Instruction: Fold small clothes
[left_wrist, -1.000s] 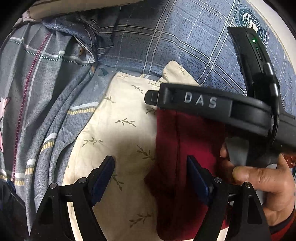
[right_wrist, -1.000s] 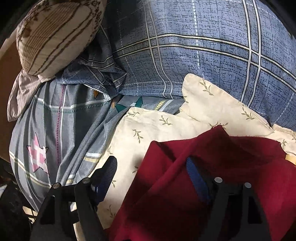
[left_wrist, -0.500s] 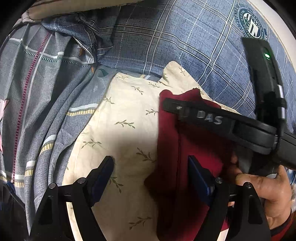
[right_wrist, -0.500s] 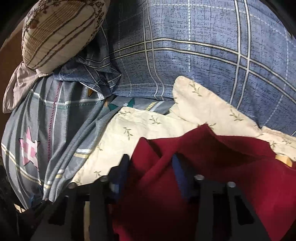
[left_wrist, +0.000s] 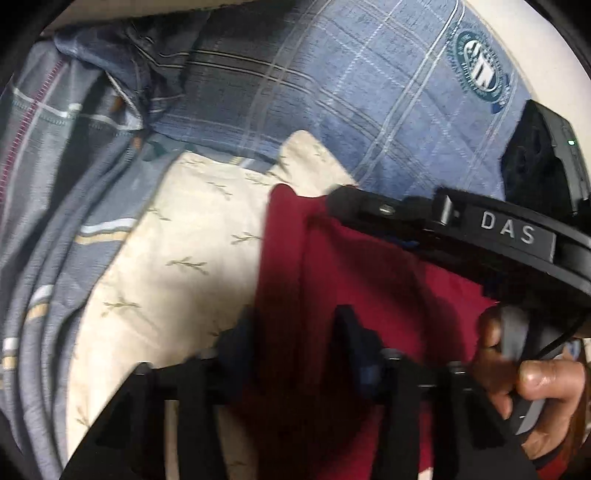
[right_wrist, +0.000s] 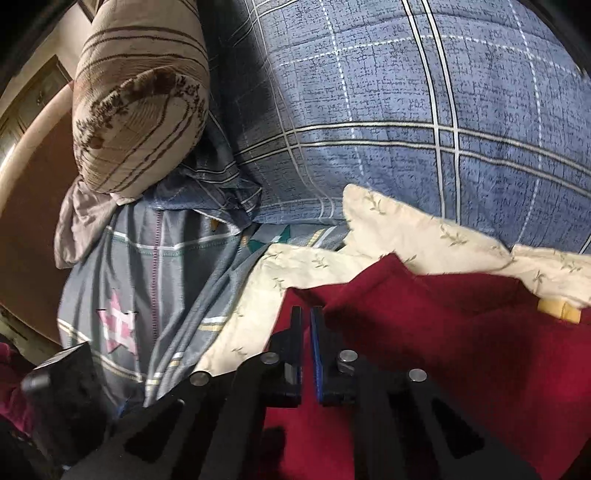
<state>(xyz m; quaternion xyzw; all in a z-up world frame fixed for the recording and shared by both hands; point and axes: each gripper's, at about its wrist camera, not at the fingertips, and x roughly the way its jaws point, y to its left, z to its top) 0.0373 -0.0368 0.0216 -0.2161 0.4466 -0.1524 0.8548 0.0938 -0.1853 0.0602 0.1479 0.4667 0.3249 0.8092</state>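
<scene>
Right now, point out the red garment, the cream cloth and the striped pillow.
red garment (right_wrist: 461, 350): right wrist view, flat middle.
cream cloth (left_wrist: 184, 251): left wrist view, lit centre.
striped pillow (right_wrist: 140, 99): right wrist view, end face.

Right claw pinches the red garment's edge.

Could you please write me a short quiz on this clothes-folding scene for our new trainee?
1. True or false: the jaws of the right gripper stand wide apart.
2. What does the red garment lie on? A) a cream leaf-print cloth B) a bare wooden table C) a green towel
3. Fill in: in the left wrist view, the letters printed on the right gripper's black body read ___.

Key: 1. False; they are almost together, at the red garment's edge. 2. A. 3. DAS.
</scene>
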